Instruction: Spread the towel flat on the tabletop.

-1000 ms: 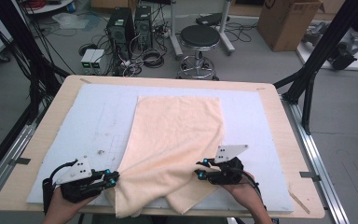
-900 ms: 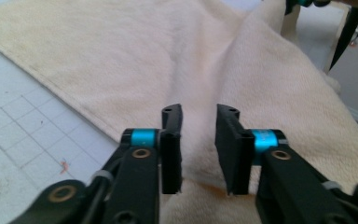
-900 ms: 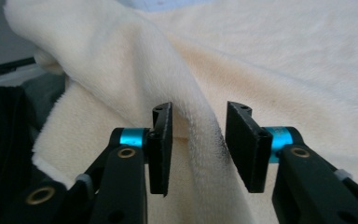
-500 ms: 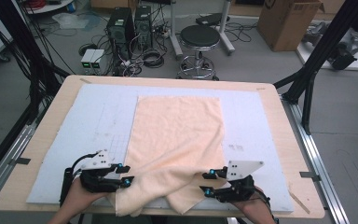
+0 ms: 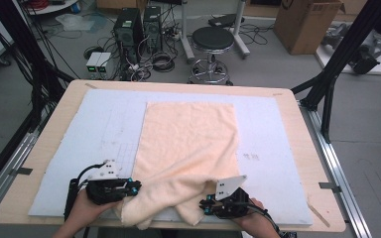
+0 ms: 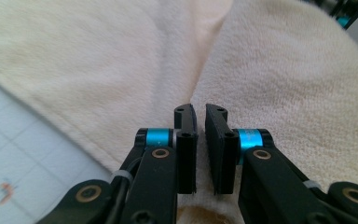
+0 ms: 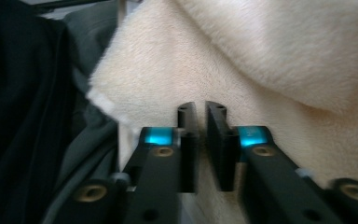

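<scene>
Both hand-held grippers (image 5: 138, 187) (image 5: 204, 207) dropped nearer, jaws just closing together at the towel (image 5: 188, 144), grip unclear

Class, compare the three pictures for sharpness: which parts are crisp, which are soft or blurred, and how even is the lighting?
High view: even light, soft shadows, the towel and table reasonably clear. Left gripper view: left gripper sharp, the towel's far pile softer. Right gripper view: right gripper and its lower body blurred, blue rings smeared, dark fabric at the left underlit.
</scene>
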The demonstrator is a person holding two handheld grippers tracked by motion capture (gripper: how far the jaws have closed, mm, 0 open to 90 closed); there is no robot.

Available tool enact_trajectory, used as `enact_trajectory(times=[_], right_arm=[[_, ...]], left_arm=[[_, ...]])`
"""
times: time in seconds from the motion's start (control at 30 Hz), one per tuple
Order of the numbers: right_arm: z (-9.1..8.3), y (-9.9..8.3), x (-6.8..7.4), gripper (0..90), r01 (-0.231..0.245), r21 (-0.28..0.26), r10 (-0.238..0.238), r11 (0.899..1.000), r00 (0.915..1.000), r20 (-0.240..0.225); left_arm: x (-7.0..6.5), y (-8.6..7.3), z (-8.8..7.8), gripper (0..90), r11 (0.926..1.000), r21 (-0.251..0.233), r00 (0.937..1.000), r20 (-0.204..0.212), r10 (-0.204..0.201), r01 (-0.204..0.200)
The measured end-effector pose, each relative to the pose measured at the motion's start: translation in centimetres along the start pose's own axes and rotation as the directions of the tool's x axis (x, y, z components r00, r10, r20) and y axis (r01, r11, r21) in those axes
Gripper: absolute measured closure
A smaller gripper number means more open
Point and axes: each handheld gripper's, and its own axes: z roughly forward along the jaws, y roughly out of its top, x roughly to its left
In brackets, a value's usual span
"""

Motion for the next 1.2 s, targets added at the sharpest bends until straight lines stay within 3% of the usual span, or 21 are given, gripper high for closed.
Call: enact_trajectory(times=[0.1, 0.17, 0.37, 0.53, 0.6, 0.63, 0.7, 0.8, 0.93, 1.0, 1.07, 1.2], right_arm=[[-0.6, -0.1, 0.4, 87.2, 0.021, 0.01, -0.021, 1.0, 0.999, -0.04], [-1.5, -0.5, 0.8, 87.3, 0.029, -0.012, -0.029, 1.0, 0.9984, -0.048], [-5.3, -1.5, 2.0, 87.3, 0.026, -0.075, -0.03, 0.997, 0.9985, -0.046], [-7.1, -2.1, 2.9, 85.9, 0.022, -0.079, -0.03, 0.997, 0.9948, -0.097], [-7.5, -2.1, 2.7, 74.6, 0.015, -0.112, -0.023, 0.994, 0.9967, -0.078], [-7.7, -1.9, 2.4, 73.4, -0.008, -0.145, -0.005, 0.989, 0.9963, -0.086], [-8.1, -1.4, 1.7, 67.3, -0.014, -0.195, 0.009, 0.981, 0.9996, -0.026], [-7.5, -0.2, 0.3, 62.5, -0.029, -0.2, 0.037, 0.979, 0.9986, 0.037], [-4.7, 0.9, -1.9, 58.0, -0.066, -0.158, 0.074, 0.985, 0.9964, 0.042], [-3.1, 1.2, -2.6, 60.1, -0.075, -0.117, 0.079, 0.99, 0.9964, 0.031], [-1.8, 1.4, -2.7, 67.9, -0.054, -0.055, 0.055, 0.997, 0.9982, 0.022], [-1.2, 1.4, -2.3, 79.1, 0.0, -0.023, -0.002, 1.0, 0.9984, -0.057]], left_arm=[[0.3, -0.1, -0.8, 83.4, 0.9991, -0.038, 0.9997, -0.011, -0.022, 0.022], [0.4, -0.1, -1.1, 83.6, 0.9987, -0.046, 0.9996, -0.018, -0.022, 0.021], [0.2, 0.1, -1.5, 83.6, 0.9981, -0.053, 0.9993, 0.022, -0.032, 0.033], [-0.3, 0.2, -1.8, 82.3, 0.9984, -0.049, 0.9981, 0.056, -0.025, 0.028], [-0.1, 0.4, -2.0, 73.2, 0.9979, -0.057, 0.9983, 0.052, -0.028, 0.031], [-0.1, 0.5, -2.0, 67.9, 0.9963, -0.076, 0.9977, 0.059, -0.034, 0.038], [-0.1, 0.9, -2.1, 60.4, 0.9943, -0.097, 0.9971, 0.067, -0.036, 0.043], [-0.5, 1.3, -1.6, 52.8, 0.9969, -0.076, 0.9958, 0.09, -0.013, 0.02], [-0.9, 1.2, 0.0, 49.6, 0.9996, 0.013, 0.9967, 0.078, 0.024, -0.025], [-1.0, 0.9, 0.8, 55.3, 0.9978, 0.056, 0.9963, 0.08, 0.031, -0.035], [-0.9, 0.5, 1.1, 67.1, 0.9959, 0.081, 0.9955, 0.09, 0.031, -0.039], [-1.0, 0.2, 0.8, 79.0, 0.9973, 0.063, 0.9925, 0.119, 0.028, -0.036]])
